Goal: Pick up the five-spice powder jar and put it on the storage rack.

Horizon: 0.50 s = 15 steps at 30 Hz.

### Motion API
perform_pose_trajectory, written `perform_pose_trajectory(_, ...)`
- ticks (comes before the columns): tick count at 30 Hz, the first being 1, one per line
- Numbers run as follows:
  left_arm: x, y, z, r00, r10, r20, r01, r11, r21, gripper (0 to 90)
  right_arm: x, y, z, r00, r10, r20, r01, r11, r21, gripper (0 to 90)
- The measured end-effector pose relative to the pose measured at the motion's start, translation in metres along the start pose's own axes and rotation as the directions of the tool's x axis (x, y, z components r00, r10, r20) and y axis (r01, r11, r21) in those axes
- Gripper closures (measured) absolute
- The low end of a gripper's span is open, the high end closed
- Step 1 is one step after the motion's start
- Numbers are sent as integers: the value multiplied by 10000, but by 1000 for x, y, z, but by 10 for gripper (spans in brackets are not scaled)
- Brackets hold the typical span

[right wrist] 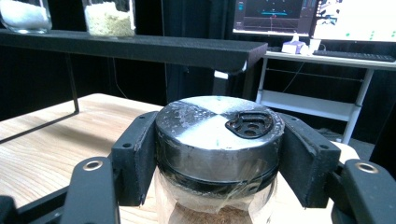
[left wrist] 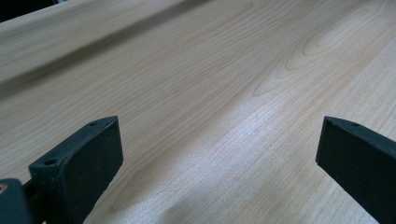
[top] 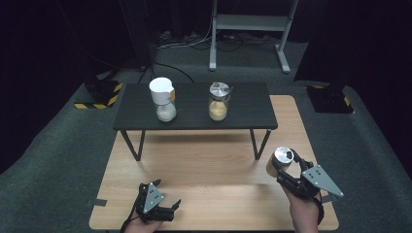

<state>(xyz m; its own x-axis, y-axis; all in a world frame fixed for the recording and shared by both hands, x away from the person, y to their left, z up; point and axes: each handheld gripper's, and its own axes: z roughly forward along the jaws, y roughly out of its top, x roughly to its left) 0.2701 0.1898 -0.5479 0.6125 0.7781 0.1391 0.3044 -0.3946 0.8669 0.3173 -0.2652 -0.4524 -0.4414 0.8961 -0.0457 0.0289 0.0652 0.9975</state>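
Currently left gripper idle low over the wooden table, jaws spread, nothing between; right gripper clamped on the metal-lidded jar just under its lid, held by the table's right edge; risk, I'd say: grip is high on glass, so the jar could slip or swing if tilted; black shelf ahead already carries a white-lidded jar and a second metal-lidded jar; its edge stands in the way.

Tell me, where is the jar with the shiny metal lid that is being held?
The jar is at the right edge of the wooden table in the high view, clamped in the right gripper, in front of the black shelf.
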Motion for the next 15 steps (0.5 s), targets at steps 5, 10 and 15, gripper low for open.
perform_pose_trajectory(5, 0, 0, 0, 10000, -19, 12, 19, 10000, -4, 9, 3, 7, -1, 9999, -27, -100, 26, 10000, -93, 342)
perform_pose_trajectory(10, 0, 0, 0, 10000, -26, 33, 26, 10000, -21, 9, 7, 12, -1, 9998, -40, -193, 37, 9998, -190, 342)
perform_pose_trajectory(15, 0, 0, 0, 10000, 14, 31, -14, 10000, -3, 9, 11, 16, 0, 9996, -46, -270, 39, 9997, -242, 342)
